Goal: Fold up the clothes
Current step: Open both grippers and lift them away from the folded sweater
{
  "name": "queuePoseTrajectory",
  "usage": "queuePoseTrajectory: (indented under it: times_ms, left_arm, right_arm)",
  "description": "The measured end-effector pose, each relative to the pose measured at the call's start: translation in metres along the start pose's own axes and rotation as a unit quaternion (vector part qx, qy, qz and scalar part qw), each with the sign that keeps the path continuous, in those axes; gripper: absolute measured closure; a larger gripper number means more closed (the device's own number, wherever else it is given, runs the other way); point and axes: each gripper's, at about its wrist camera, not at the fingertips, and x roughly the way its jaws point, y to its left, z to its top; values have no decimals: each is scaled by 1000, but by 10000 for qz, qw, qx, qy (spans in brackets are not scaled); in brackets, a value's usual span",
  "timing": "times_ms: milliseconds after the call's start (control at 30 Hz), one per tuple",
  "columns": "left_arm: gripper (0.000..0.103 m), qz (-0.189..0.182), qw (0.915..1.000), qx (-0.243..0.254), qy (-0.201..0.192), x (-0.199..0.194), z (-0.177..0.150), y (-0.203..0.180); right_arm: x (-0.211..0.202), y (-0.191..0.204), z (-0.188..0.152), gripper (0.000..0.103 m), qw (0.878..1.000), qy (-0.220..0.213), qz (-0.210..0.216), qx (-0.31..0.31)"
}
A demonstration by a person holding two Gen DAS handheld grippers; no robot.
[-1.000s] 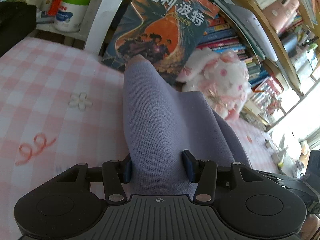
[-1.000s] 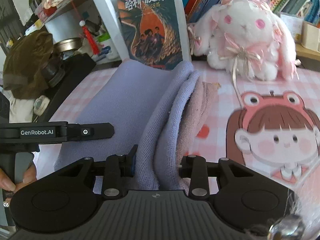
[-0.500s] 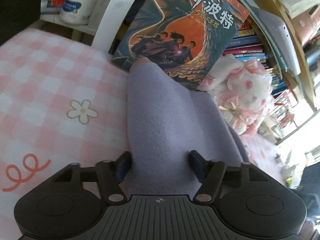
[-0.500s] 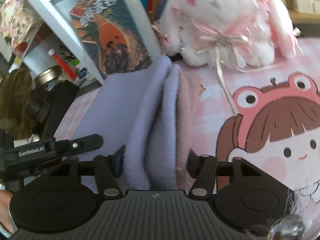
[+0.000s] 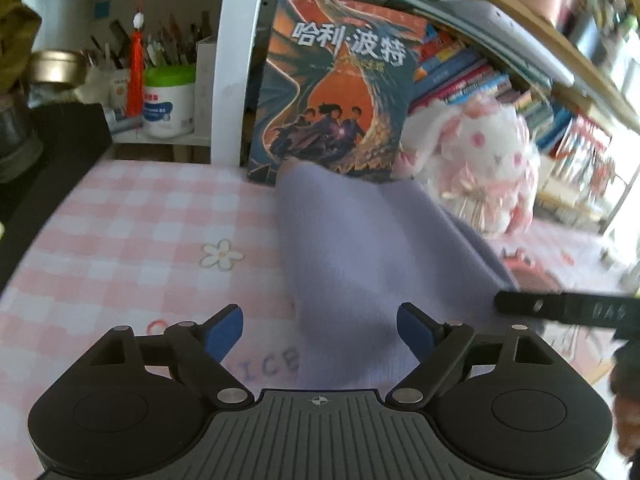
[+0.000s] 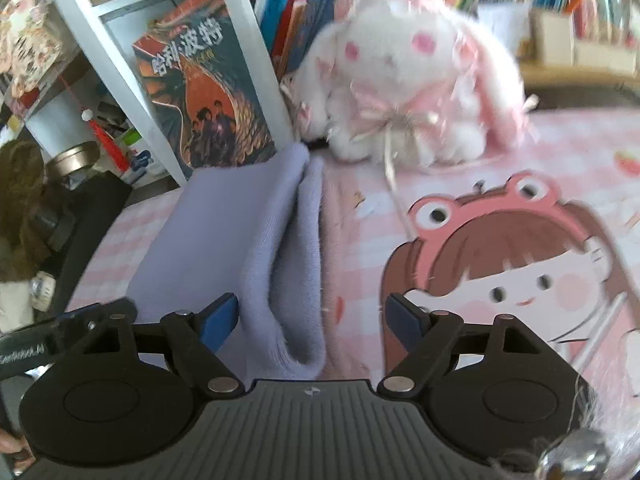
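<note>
A folded lilac knit garment [image 5: 360, 248] lies on the pink checked cover [image 5: 140, 232], its far end against a book. My left gripper [image 5: 320, 332] is at its near left corner with the jaws opening wide; the cloth lies between the blue pads, and neither pad presses on it. In the right wrist view the garment [image 6: 224, 232] shows its stacked folded edges. My right gripper [image 6: 312, 322] straddles that edge with jaws also opening, pads off the cloth. Each gripper shows in the other's view: the right one [image 5: 560, 312], the left one [image 6: 60, 340].
A large illustrated book [image 5: 336, 104] leans on a white shelf post [image 5: 236, 60] behind the garment. A white and pink plush rabbit [image 6: 400, 72] sits to its right. A green-lidded jar [image 5: 168, 104] and black gear [image 5: 52, 152] stand at the left. A cartoon girl print [image 6: 500, 264] covers the right.
Both grippers went from pinching the garment's near edge to wide open, letting it go. Both cameras drew back slightly, and the garment now rests flat.
</note>
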Motion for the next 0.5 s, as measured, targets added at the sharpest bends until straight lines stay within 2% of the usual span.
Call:
queuePoseTrajectory:
  times_ms: [200, 267, 367, 500]
  left_arm:
    - [16, 279, 9996, 71, 61, -15, -16, -8]
    - [16, 399, 9990, 172, 72, -19, -20, -13]
    - [7, 560, 9978, 344, 8, -29, -28, -22]
    - [5, 691, 9967, 416, -97, -38, -35, -29]
  right_arm:
    - [-25, 17, -18, 20, 9982, -274, -327, -424]
    - [-29, 23, -26, 17, 9973, -253, -415, -559]
    - [-30, 30, -37, 16, 9960, -84, -520, -717]
    - [-35, 35, -51, 15, 9948, 67, -661, -771]
